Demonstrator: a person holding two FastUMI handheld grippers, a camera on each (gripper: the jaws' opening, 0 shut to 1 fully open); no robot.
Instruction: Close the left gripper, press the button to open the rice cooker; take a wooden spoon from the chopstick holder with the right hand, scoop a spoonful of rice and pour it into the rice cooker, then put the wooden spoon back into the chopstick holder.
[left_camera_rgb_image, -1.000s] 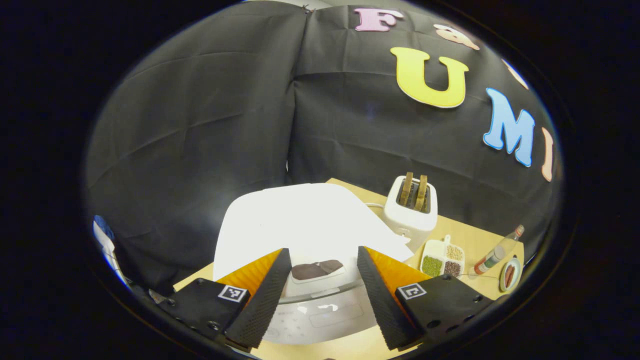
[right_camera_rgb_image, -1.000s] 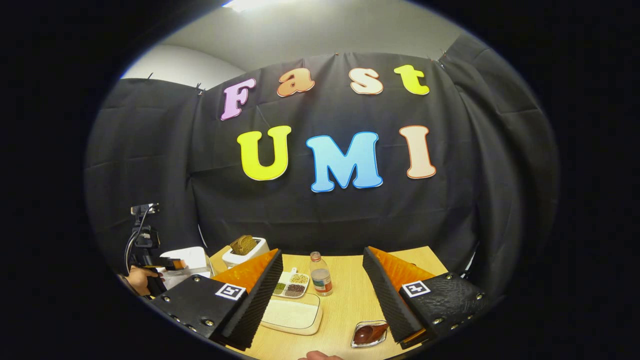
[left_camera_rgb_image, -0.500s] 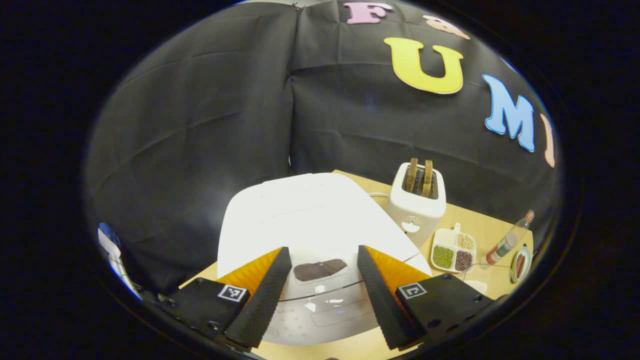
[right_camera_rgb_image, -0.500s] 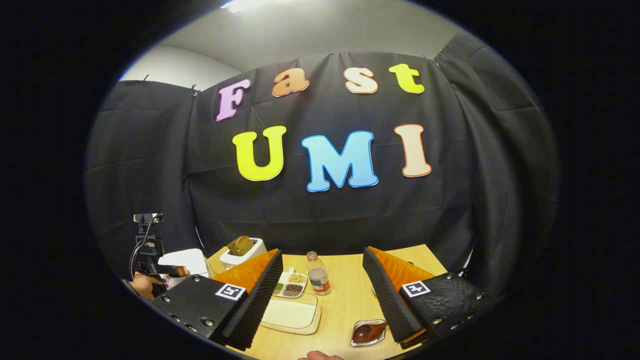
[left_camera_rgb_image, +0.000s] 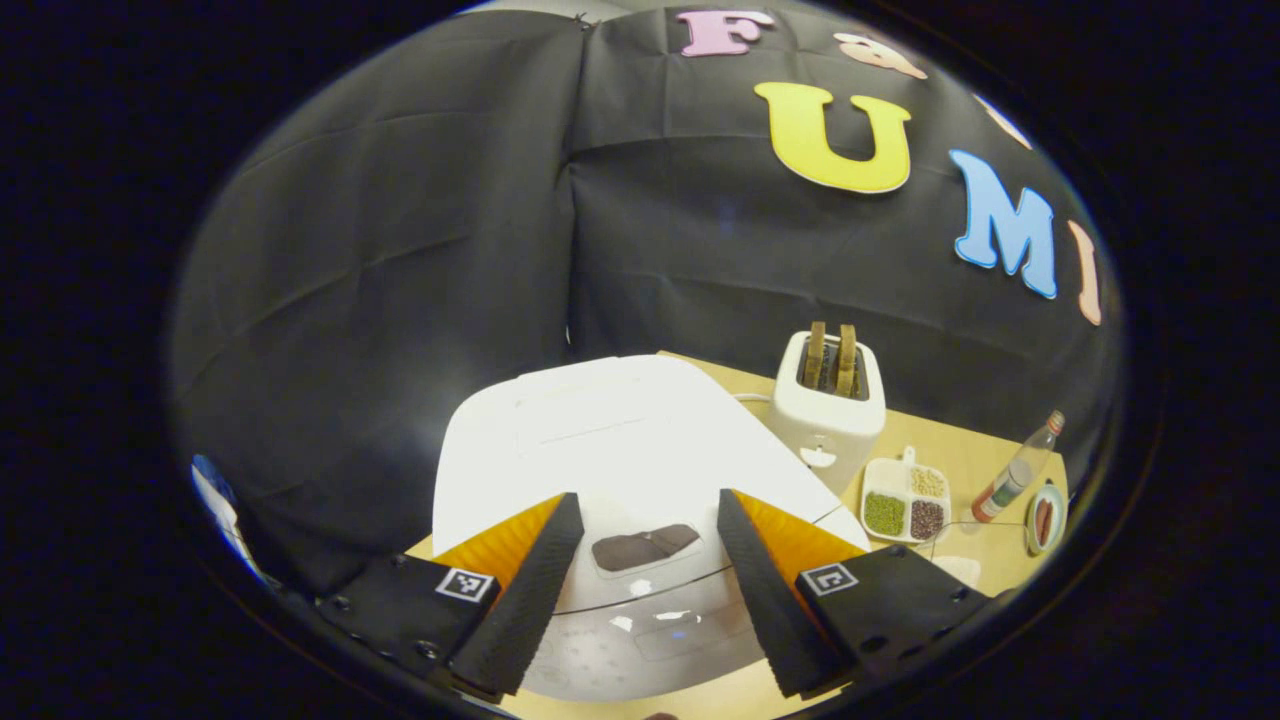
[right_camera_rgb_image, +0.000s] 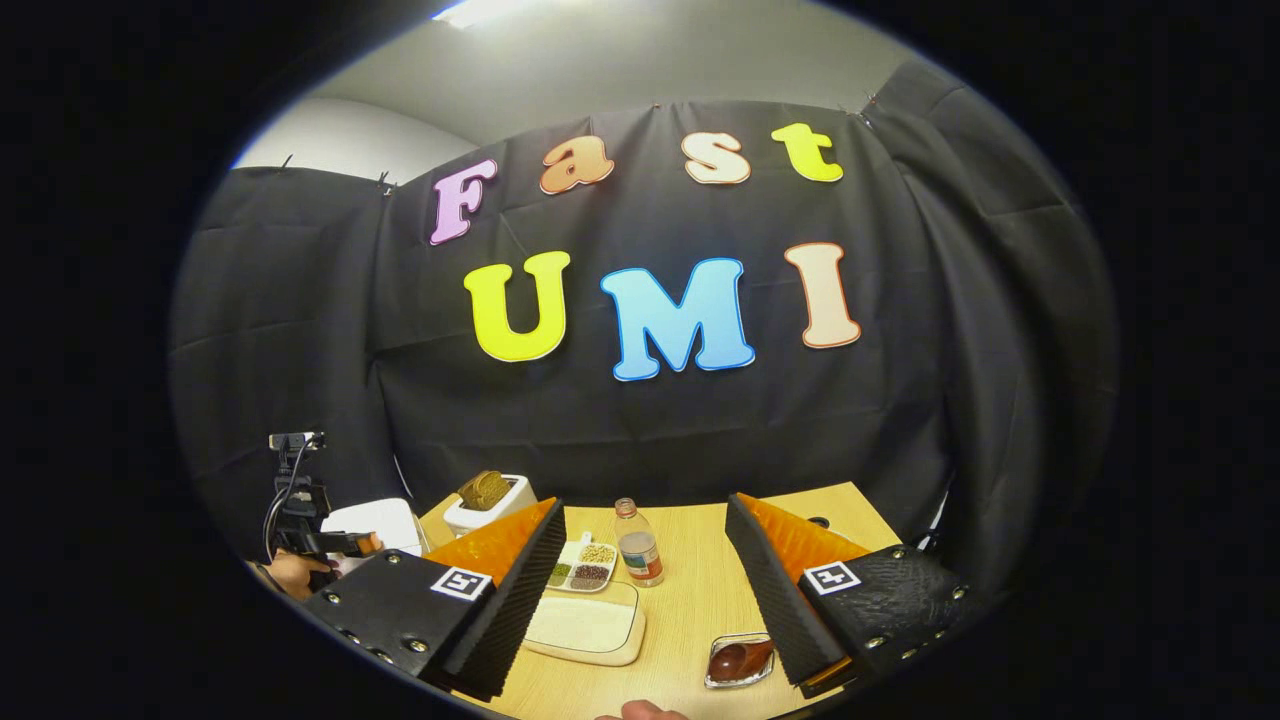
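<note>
Your left gripper (left_camera_rgb_image: 645, 590), jaws spread apart, frames the white rounded rice cooker (left_camera_rgb_image: 620, 450) at lower centre; right gripper (right_camera_rgb_image: 645, 595) likewise released. Press unclenched and the fingers may straddle its dark button (left_camera_rgb_image: 643, 547).

Black cloth (right_camera_rgb_image: 650, 430) hangs in creased panels as the booth's wall, clipped along its top edge, and wraps round both sides in the right gripper view. Above it rise a pale grey wall (right_camera_rgb_image: 640, 60) and a lighter patch at upper left, with a bright ceiling light (right_camera_rgb_image: 480, 12) at the very top. A light wooden table (right_camera_rgb_image: 690, 600) runs up to the cloth, with a small dark hole near its far right corner, perhaps a cable port. In the left gripper view two cloth panels meet at a vertical seam (left_camera_rgb_image: 572, 200) behind the table (left_camera_rgb_image: 960, 460).
</note>
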